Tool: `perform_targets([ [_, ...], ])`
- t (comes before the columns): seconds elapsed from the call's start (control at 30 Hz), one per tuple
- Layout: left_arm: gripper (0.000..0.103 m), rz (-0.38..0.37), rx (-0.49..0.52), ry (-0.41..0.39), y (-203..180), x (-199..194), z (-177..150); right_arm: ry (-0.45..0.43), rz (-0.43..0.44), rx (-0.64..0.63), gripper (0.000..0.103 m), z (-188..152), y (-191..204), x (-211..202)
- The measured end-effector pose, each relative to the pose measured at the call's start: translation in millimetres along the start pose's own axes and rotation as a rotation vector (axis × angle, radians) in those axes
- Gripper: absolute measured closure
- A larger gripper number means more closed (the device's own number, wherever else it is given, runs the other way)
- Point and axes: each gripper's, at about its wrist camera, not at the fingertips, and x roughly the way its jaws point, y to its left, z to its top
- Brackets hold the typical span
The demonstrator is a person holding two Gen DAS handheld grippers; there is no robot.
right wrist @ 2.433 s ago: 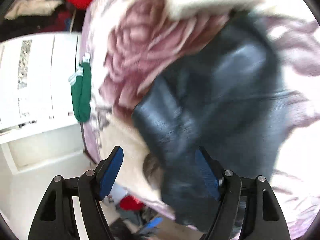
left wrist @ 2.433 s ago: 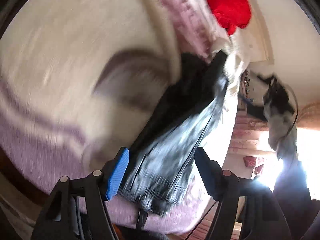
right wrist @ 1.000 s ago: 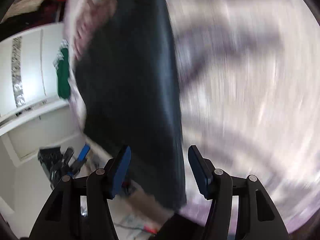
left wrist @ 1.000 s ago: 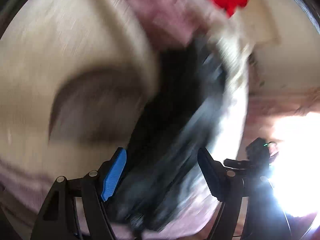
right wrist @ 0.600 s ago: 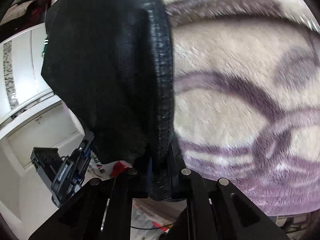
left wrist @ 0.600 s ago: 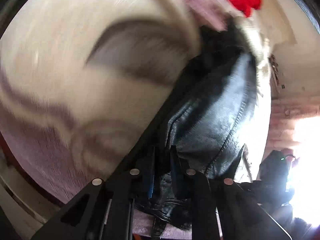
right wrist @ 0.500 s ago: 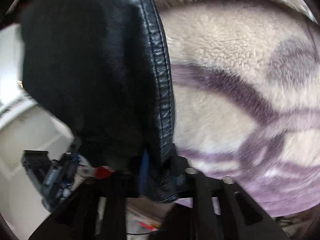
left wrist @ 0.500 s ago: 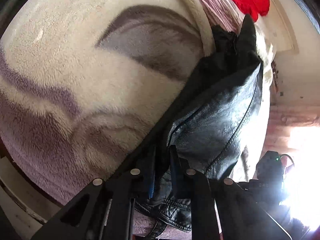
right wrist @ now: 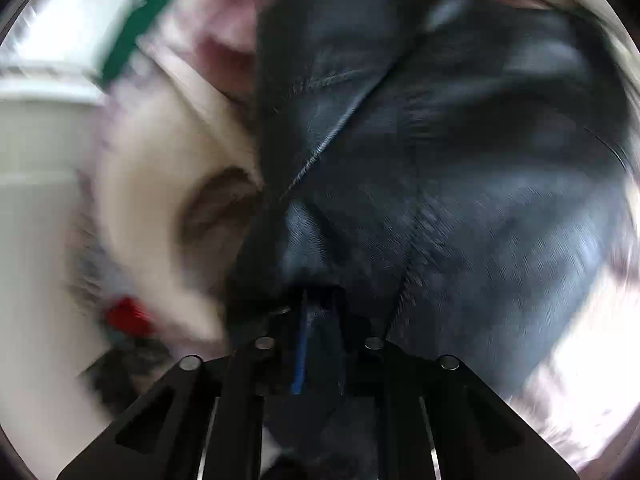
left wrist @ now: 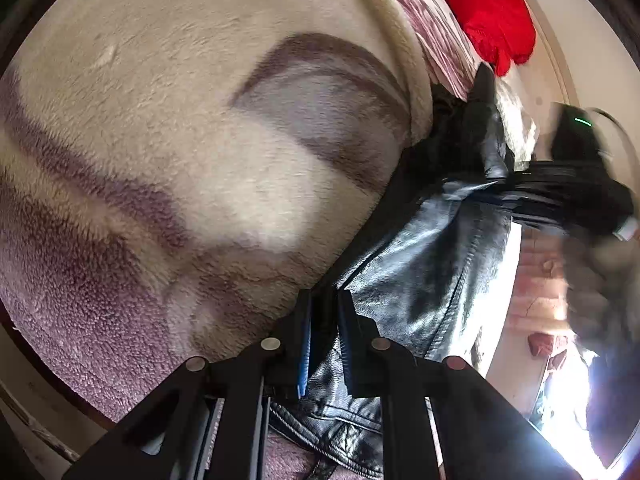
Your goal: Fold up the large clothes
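Both grippers have clamped since the earlier frames: left gripper (left wrist: 324, 312) and right gripper (right wrist: 320, 308) had jaws spread, and the right's have just been closing. Each now pinches the black leather jacket (left wrist: 432, 280), grainy, creased, stitched seams. It lies on a fuzzy cream-and-purple blanket (left wrist: 160, 160). Red fabric (left wrist: 488, 4) beyond. Right view blurred.

A home bedroom: fleece blanket (left wrist: 168, 128), red garment (left wrist: 488, 8) on the bed
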Motion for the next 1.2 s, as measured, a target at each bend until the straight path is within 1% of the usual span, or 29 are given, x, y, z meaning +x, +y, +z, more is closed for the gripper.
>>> perform_targets([
  [0.03, 0.093, -0.01, -0.015, -0.008, 5, -1, -2, 0.046, -0.067, -0.026, 0.094, 10, 4, 21],
  [0.07, 0.093, -0.023, -0.024, -0.015, 10, -2, -3, 0.086, -0.088, -0.012, 0.094, 16, 2, 35],
  [0.1, 0.093, -0.034, -0.03, -0.022, 13, -2, -4, 0.107, -0.101, -0.013, 0.094, 25, 8, 44],
  [0.17, 0.093, -0.037, -0.037, -0.026, 17, -5, -4, 0.135, -0.107, -0.004, 0.096, 29, 6, 52],
  [0.2, 0.093, -0.034, -0.043, -0.022, 16, -8, -3, 0.146, -0.087, 0.024, 0.096, 32, 9, 53],
  [0.27, 0.092, -0.04, -0.044, -0.015, 11, -20, 0, 0.148, -0.053, 0.009, 0.096, 29, 4, 42],
  [0.33, 0.091, -0.062, -0.029, -0.028, -2, -40, 7, 0.13, 0.037, 0.013, 0.093, 21, -1, 9],
  [0.37, 0.088, -0.065, -0.006, -0.047, -13, -52, 11, 0.107, 0.078, 0.026, 0.091, 16, -7, -9],
  [0.4, 0.076, -0.064, 0.017, -0.066, -24, -62, 17, 0.054, 0.119, 0.051, 0.086, 7, -16, -36],
  [0.43, 0.057, -0.069, 0.04, -0.082, -35, -69, 23, 0.009, 0.135, 0.074, 0.073, -2, -26, -56],
  [0.47, 0.048, -0.072, 0.059, -0.094, -44, -73, 29, -0.024, 0.143, 0.098, 0.065, -8, -34, -70],
  [0.5, 0.045, -0.086, 0.086, -0.112, -58, -75, 36, -0.065, 0.152, 0.147, 0.065, -16, -48, -84],
  [0.57, 0.045, -0.128, 0.145, -0.119, -92, -62, 47, -0.094, 0.166, 0.215, 0.065, -29, -73, -92],
  [0.6, 0.046, -0.139, 0.174, -0.115, -110, -51, 54, -0.095, 0.176, 0.254, 0.065, -37, -89, -88],
  [0.63, 0.049, -0.136, 0.206, -0.108, -126, -37, 62, -0.094, 0.171, 0.287, 0.065, -42, -98, -81],
  [0.67, 0.058, -0.131, 0.243, -0.097, -141, -21, 69, -0.094, 0.166, 0.312, 0.068, -48, -108, -74],
  [0.7, 0.088, -0.115, 0.278, -0.074, -150, -8, 76, -0.095, 0.163, 0.332, 0.072, -53, -118, -66],
  [0.73, 0.098, -0.035, 0.307, -0.041, -158, 15, 86, -0.099, 0.152, 0.337, 0.085, -55, -129, -60],
  [0.77, 0.098, 0.027, 0.312, -0.006, -160, 34, 93, -0.104, 0.13, 0.341, 0.098, -53, -133, -51],
  [0.8, 0.102, 0.052, 0.295, 0.024, -153, 51, 101, -0.113, 0.099, 0.36, 0.102, -61, -143, -46],
  [0.83, 0.101, 0.075, 0.267, 0.047, -144, 65, 109, -0.115, 0.086, 0.368, 0.103, -65, -143, -40],
  [0.9, 0.1, 0.056, 0.242, 0.069, -134, 75, 119, -0.131, 0.062, 0.385, 0.103, -67, -153, -30],
  [0.97, 0.099, 0.048, 0.263, 0.081, -130, 76, 122, -0.131, 0.056, 0.405, 0.103, -69, -159, -24],
  [1.0, 0.099, 0.048, 0.275, 0.083, -128, 75, 121, -0.127, 0.04, 0.404, 0.103, -53, -147, -13],
  [1.03, 0.099, 0.044, 0.276, 0.084, -128, 74, 120, -0.121, 0.032, 0.41, 0.103, -47, -147, -3],
  [1.1, 0.099, 0.025, 0.256, 0.089, -121, 72, 121, -0.118, 0.042, 0.433, 0.103, -39, -151, 14],
  [1.17, 0.099, 0.015, 0.232, 0.092, -123, 70, 123, -0.113, 0.062, 0.442, 0.103, -40, -154, 15],
  [1.2, 0.099, 0.013, 0.225, 0.091, -125, 62, 121, -0.102, 0.085, 0.444, 0.103, -42, -159, 11],
])
